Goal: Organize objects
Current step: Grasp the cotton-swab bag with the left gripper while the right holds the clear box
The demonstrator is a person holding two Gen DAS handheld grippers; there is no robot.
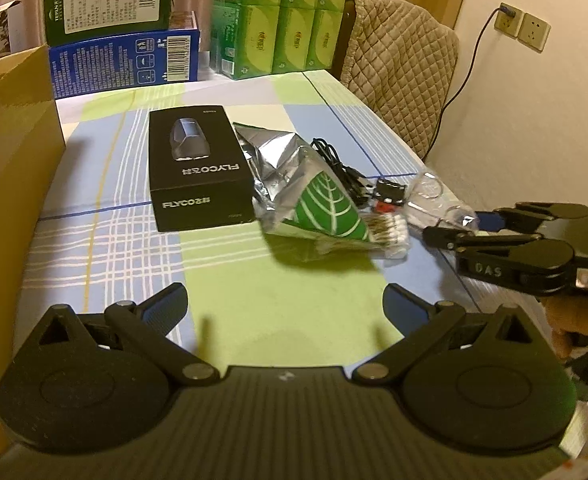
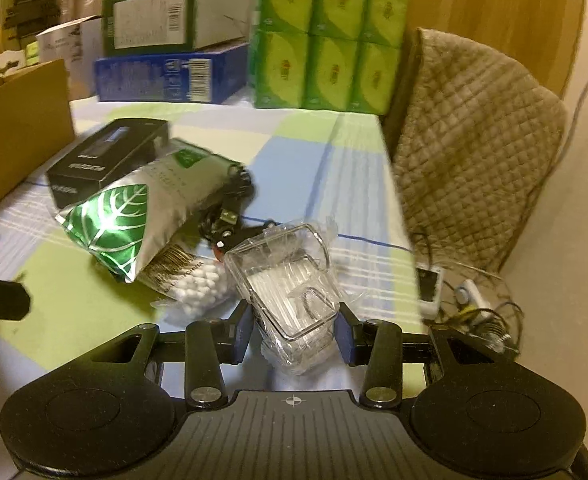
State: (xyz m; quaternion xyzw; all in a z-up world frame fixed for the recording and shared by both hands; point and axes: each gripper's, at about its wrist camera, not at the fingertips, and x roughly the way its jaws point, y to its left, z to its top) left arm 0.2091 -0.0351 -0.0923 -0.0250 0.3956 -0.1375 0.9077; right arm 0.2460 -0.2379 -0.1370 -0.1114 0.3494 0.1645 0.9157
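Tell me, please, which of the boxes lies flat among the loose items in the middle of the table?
The black FLYCO box, touching the silver leaf-print bag; the blue box and green box are stacked at the far edge.

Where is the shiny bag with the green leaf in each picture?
Left wrist view: the silver leaf bag lies mid-picture, right of the black box.
Right wrist view: the same bag sits left of centre, in front of the black box.
Shared landmark: the green tissue packs at the table's far end.

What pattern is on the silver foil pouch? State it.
A green leaf with white veins on the silver foil pouch, clearest in the right wrist view.
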